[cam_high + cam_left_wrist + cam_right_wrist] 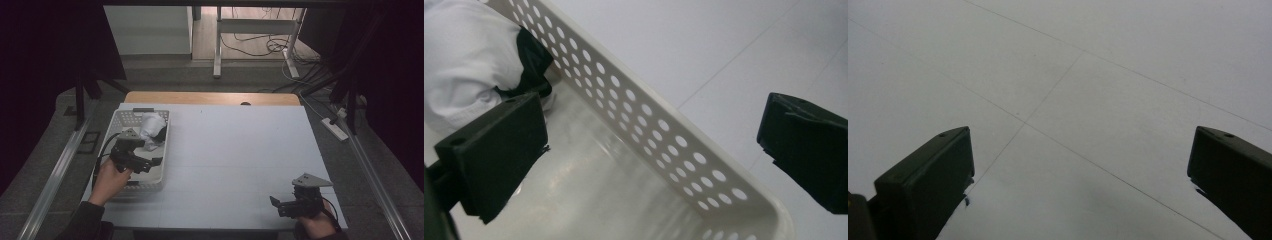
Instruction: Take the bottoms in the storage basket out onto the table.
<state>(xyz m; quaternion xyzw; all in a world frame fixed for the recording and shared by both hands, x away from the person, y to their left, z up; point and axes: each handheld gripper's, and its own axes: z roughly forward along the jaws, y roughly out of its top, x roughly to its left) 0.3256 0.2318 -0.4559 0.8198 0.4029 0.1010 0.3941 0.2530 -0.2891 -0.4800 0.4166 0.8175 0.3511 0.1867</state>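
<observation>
While straddling basket (684,150) wall: left tongs (146,162) released, cloth (150,126) bundled at far end. Swing inside, sink, clench on white fold. Right tongs (281,206) released, idle over desk (235,150).

A white perforated basket (131,119) sits at the table's left; crumpled white-and-black cloth (152,127) (bunched) fills its far end.

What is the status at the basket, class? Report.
Left gripper open astride white perforated plastic basket wall. White and black cloth bundle inside, untouched. Right gripper open, idle.
</observation>
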